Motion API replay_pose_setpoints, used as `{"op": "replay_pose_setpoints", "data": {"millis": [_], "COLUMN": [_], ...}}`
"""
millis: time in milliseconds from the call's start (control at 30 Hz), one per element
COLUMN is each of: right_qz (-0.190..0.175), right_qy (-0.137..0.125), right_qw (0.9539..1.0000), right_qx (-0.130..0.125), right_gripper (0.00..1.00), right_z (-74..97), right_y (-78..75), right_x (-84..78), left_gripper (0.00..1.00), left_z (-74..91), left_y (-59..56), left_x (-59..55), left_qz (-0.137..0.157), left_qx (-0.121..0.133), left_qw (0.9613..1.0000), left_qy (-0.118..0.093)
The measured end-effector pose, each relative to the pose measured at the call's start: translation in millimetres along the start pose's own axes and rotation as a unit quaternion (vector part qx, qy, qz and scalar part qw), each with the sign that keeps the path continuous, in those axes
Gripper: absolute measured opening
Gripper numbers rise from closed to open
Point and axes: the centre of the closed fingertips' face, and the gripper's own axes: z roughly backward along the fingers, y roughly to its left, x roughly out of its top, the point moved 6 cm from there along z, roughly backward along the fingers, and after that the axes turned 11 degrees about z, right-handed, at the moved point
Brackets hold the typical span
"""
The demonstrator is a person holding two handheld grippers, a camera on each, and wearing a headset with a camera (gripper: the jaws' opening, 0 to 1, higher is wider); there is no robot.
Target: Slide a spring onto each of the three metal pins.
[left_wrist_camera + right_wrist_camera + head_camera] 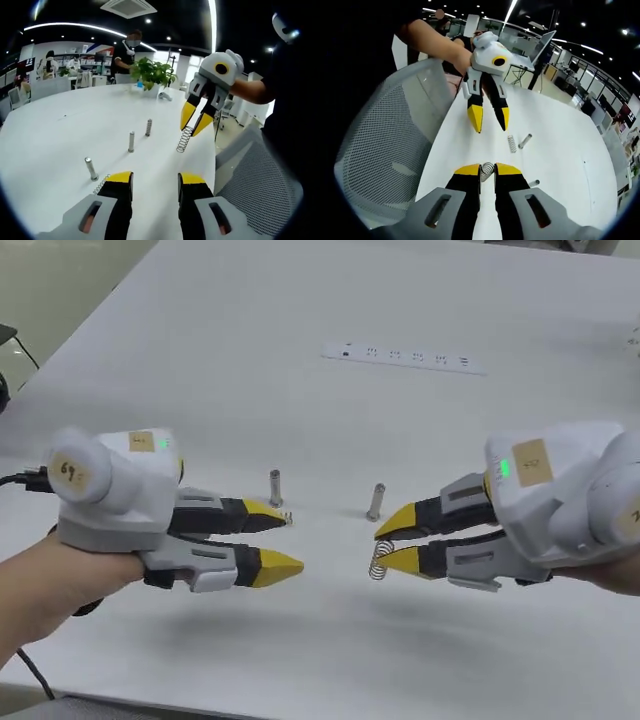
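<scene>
Yellow-tipped jaws of the left gripper [292,538] stand well apart over the near part of the white table [250,390], with nothing between them. Just beside its upper tip in the head view, a loose spring [288,518] lies on the surface. Right behind that spring a bare pin [275,487] stands upright. Facing it from the other side, the right gripper [382,547] has its jaws pinched almost together on a held spring [487,170]. It is gripped near one end, so the rest of the coil hangs down from the tips, as the left gripper view shows. Whether its lower end touches the table I cannot tell. A second pin [376,500] stands upright just behind the right gripper's tips, and it too carries nothing. In the left gripper view a third pin [148,127] stands farther along the same line and looks coiled over its length. It seems to carry a spring, though it is too small to be sure. Farther back on the table lies a white power strip [405,357]. Beyond the table's far end, in the left gripper view, are a potted plant [152,74] and a standing person [125,60].
</scene>
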Motion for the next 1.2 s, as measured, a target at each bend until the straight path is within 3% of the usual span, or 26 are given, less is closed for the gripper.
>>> {"op": "replay_pose_setpoints", "data": {"millis": [233,367,567,800,1200], "right_qz": [-0.006,-0.003,-0.002,0.002,-0.007], "right_qy": [-0.001,0.003,0.007,0.011,0.02], "right_qw": [0.9999,0.9999,0.9999,0.9998,0.9994], "right_qx": [-0.008,-0.012,-0.013,-0.016,-0.028], "right_gripper": [0.07,0.07,0.07,0.07,0.07], "right_z": [0.7,0.8,0.1,-1.2,-1.2], "right_y": [-1.8,-2.9,-2.9,-4.5,-16.6], "right_x": [-2.4,-3.3,-5.2,-6.7,-18.5], "left_gripper": [0.46,0.6,0.79,0.97,0.98], "left_z": [15.4,22.6,31.4,35.9,38.9], "left_y": [12.2,18.0,26.0,32.7,35.0], "left_x": [-4.4,-5.4,-7.8,-9.5,-10.8], "left_qz": [0.012,0.014,0.015,0.032,0.035], "left_qx": [0.032,0.051,0.07,0.088,0.098], "left_qw": [0.9992,0.9983,0.997,0.9945,0.9934], "left_qy": [-0.019,-0.027,-0.029,-0.046,-0.047]}}
